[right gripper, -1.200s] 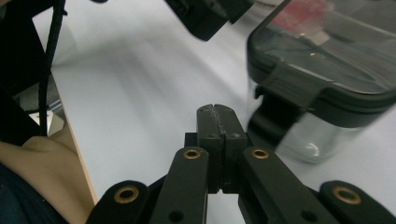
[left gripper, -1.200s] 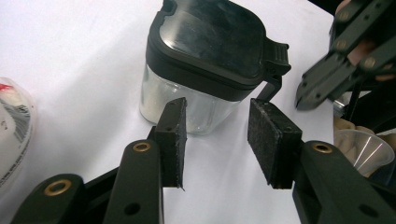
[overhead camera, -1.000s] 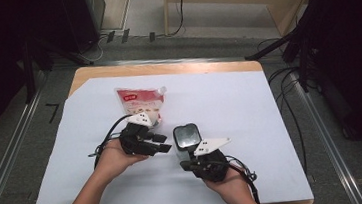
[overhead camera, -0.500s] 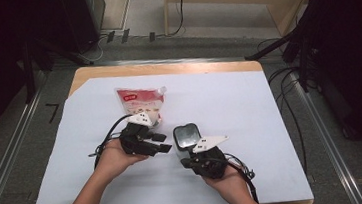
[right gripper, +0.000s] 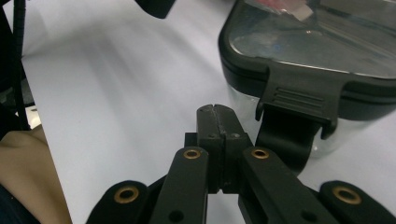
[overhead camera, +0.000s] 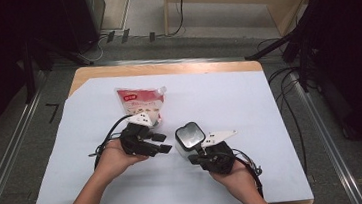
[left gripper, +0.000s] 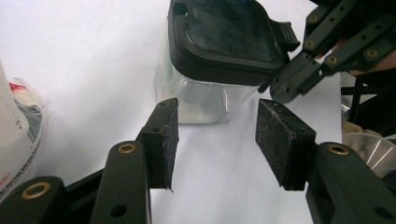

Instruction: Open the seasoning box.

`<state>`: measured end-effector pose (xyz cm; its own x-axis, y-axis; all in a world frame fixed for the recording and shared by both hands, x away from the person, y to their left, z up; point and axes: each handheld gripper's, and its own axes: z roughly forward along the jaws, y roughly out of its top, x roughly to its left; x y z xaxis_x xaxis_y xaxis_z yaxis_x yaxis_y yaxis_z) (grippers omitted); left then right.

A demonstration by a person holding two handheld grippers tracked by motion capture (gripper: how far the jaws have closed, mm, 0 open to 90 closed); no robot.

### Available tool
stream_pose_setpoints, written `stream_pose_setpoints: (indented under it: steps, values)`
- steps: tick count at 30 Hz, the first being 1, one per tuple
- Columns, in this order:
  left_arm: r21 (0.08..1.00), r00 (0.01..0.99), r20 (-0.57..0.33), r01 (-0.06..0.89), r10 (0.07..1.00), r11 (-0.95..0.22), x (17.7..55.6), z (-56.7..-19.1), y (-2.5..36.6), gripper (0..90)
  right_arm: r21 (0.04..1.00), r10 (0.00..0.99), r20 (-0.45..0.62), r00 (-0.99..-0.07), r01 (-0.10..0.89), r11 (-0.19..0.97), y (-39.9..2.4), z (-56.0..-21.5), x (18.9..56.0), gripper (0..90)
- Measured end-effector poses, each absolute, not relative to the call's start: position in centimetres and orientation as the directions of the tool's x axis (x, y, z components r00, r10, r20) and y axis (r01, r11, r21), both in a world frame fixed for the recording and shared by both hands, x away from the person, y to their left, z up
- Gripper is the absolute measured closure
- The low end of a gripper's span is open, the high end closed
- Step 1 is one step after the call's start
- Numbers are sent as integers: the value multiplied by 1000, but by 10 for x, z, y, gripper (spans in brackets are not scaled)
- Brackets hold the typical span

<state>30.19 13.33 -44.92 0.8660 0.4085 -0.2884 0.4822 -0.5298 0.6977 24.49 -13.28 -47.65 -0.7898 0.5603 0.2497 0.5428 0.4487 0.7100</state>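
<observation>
My right gripper (right gripper: 217,109), jaws pressed together on nothing, sits just beside the black latch tab (right gripper: 299,105) of the clear jar (overhead camera: 188,140), near the table's front edge. My left gripper (left gripper: 215,135) faces the jar from the other side; its jaws stand half apart, have just been opening, and hold nothing. The jar stands ahead of them on the white sheet (overhead camera: 219,98). Farther back lies a red-and-white pouch (overhead camera: 141,103). The jar's contents are hard to make out.

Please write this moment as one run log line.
left hand-held gripper: open, jaws just opening, nothing between | right hand-held gripper: shut, empty, beside latch | jar: lid on
</observation>
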Motion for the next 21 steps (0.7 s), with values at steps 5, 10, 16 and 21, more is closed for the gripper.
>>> stream_pose_setpoints:
  steps: [5,10,16,21]
  values:
    - [696,869,-286,478,404,-536,302,-449,134,503,704,580,258,-773,561,436,-148,-476,250,900]
    - [696,867,-291,482,405,-532,302,-449,134,501,692,596,260,-760,577,433,-158,-475,254,900]
    - [696,868,-281,478,410,-535,301,-449,132,496,688,625,258,-737,595,417,-174,-473,262,900]
    - [700,871,-277,472,407,-535,301,-449,132,483,682,646,260,-718,610,403,-184,-473,268,900]
